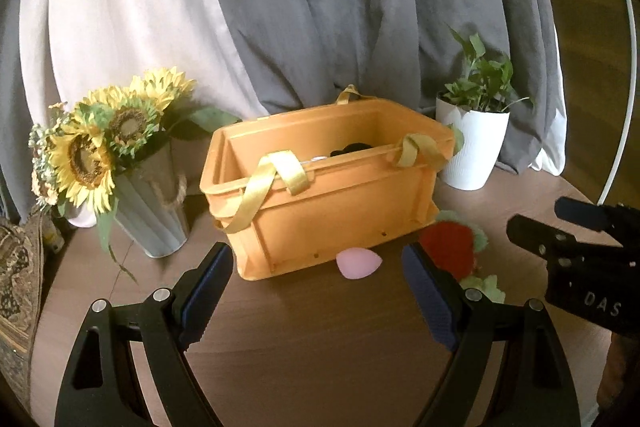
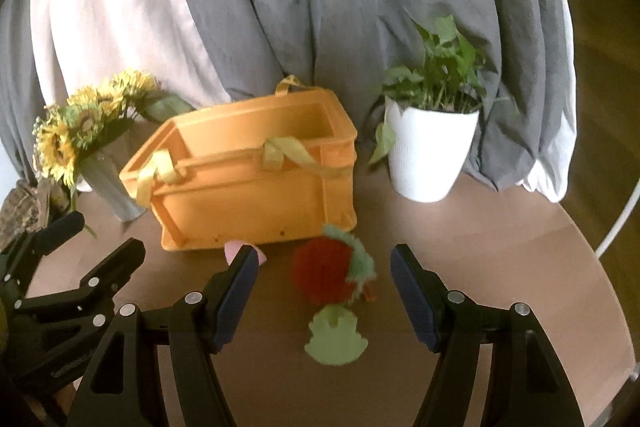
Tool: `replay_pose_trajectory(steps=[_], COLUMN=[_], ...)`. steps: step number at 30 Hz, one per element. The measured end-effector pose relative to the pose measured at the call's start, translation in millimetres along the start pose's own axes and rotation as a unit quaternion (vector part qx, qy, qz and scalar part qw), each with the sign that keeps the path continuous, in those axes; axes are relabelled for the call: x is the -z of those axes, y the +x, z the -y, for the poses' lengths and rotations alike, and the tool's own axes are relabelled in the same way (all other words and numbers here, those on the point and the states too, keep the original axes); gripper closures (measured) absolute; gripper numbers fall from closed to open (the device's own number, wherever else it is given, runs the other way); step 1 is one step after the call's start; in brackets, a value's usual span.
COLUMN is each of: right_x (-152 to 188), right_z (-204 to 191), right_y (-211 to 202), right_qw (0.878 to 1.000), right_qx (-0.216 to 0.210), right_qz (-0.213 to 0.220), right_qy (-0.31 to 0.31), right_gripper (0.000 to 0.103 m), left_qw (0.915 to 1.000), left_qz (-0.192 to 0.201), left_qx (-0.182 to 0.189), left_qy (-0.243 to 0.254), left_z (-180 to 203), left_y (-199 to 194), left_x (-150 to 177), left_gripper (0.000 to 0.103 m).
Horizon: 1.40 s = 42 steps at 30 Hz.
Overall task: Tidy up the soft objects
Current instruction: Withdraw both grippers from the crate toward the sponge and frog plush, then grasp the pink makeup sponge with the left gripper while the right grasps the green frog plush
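An orange plastic crate (image 1: 320, 195) with yellow ribbon handles stands on the round brown table; a dark item lies inside it (image 1: 352, 148). It also shows in the right wrist view (image 2: 256, 187). In front of the crate lie a pink teardrop sponge (image 1: 358, 263), a red knitted strawberry with green fuzz (image 2: 326, 269) and a flat pale green shape (image 2: 335, 341). My left gripper (image 1: 316, 291) is open and empty, short of the sponge. My right gripper (image 2: 322, 291) is open and empty, with the strawberry just beyond its fingertips.
A grey vase of sunflowers (image 1: 116, 155) stands left of the crate. A white pot with a green plant (image 2: 430, 147) stands to its right. Grey and white curtains hang behind. The table edge (image 2: 600, 267) curves off at the right.
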State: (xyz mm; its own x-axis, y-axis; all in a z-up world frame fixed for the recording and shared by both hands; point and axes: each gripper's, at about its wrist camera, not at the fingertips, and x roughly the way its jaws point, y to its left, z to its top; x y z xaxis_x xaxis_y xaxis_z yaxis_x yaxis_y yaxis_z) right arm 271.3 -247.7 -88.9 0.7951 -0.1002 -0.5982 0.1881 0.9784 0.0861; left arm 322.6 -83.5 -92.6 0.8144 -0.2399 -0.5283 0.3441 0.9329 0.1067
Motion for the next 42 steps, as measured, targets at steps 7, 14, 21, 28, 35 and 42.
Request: replay_pose_trajectory(steps=[7,14,21,28,35,42], right_x=[24.5,46.3,58.1,57.5,57.7,59.0], right_z=[0.2,7.1,7.6,2.8,1.6,5.3], right_y=[4.3,27.2,50.5,68.5,83.3,90.7], right_qw=[1.0,0.997,0.996,0.996,0.996,0.995], right_qx=[0.008,0.014,0.032,0.046,0.046,0.04], right_qz=[-0.007,-0.041,-0.059,-0.065,-0.078,-0.089], right_qy=[0.029,0.065,0.066,0.038,0.022,0.024], right_gripper=[0.033,0.033,0.033,0.033,0.034,0.035], left_qw=[1.0,0.9994,0.9986,0.9972,0.9963,0.9948], left_qz=[-0.002,-0.02,-0.035,-0.056,-0.068,-0.09], left_qx=[0.008,0.024,0.034,0.048,0.05,0.046], left_qy=[0.002,0.011,0.02,0.013,0.014,0.009], left_z=[-1.2,1.9,8.3,14.6,26.9,38.7], left_y=[6.2,31.0,60.5,91.3,118.0,139.0], left_x=[11.3,19.5,22.3,25.9,27.2,26.5], left_gripper=[0.013,0.013,0.013,0.013,0.013,0.013])
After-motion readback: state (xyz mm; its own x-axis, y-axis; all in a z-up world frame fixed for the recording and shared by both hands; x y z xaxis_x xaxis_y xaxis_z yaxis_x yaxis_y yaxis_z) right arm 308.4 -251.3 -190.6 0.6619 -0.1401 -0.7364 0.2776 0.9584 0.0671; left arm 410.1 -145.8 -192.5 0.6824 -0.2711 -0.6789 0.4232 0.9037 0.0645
